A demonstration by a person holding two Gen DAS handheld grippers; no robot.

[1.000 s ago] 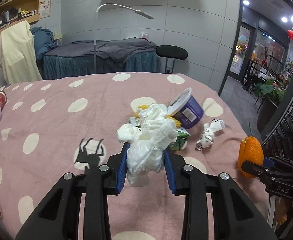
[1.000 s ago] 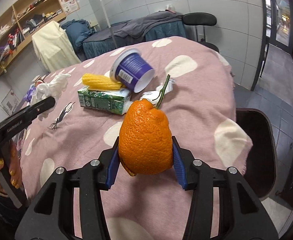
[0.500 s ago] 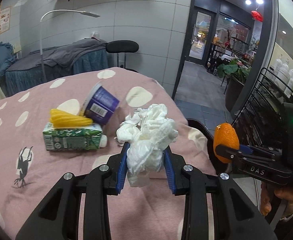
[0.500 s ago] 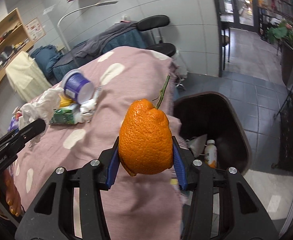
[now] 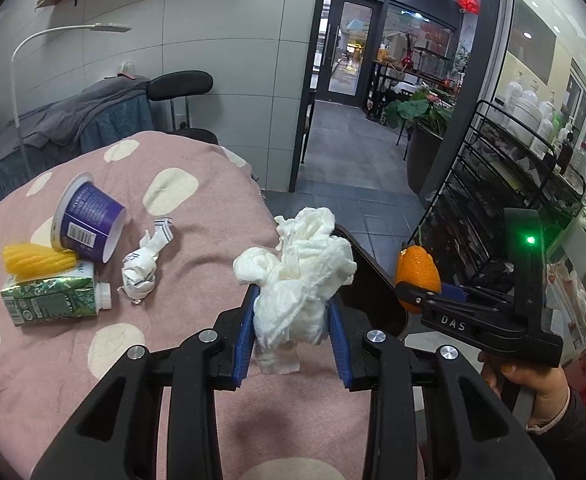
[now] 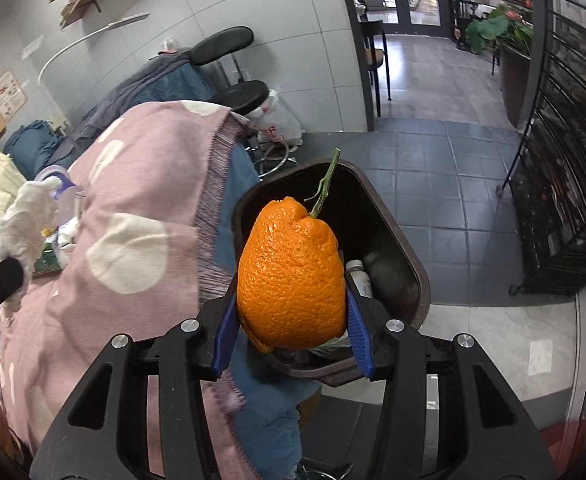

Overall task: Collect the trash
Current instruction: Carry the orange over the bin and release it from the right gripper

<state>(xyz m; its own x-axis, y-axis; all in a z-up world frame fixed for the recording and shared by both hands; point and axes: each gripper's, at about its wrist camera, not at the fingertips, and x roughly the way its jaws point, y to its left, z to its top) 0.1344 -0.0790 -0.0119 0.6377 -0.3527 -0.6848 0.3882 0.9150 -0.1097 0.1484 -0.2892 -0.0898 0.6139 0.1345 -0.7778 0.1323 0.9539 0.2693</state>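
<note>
My left gripper (image 5: 291, 322) is shut on a crumpled white tissue wad (image 5: 299, 276), held over the pink spotted tablecloth (image 5: 197, 216) near its right edge. My right gripper (image 6: 291, 322) is shut on an orange with a green stem (image 6: 289, 276), held above the open dark trash bin (image 6: 409, 264) beside the table. From the left wrist view the orange (image 5: 417, 272) and the right gripper (image 5: 407, 292) show at the right, a hand gripping the handle. A bottle (image 6: 361, 280) lies inside the bin.
On the cloth at the left lie a purple cup (image 5: 89, 216), a yellow wrapper (image 5: 33, 260), a green carton (image 5: 53, 298) and a crumpled paper (image 5: 143, 264). A black wire rack (image 6: 565, 184) stands right of the bin. A stool (image 6: 245, 96) and tiled floor lie beyond.
Both grippers have swung right, off the middle of the table toward its edge. The orange now hangs over the bin. The tissue has neared the cloth's right edge.
</note>
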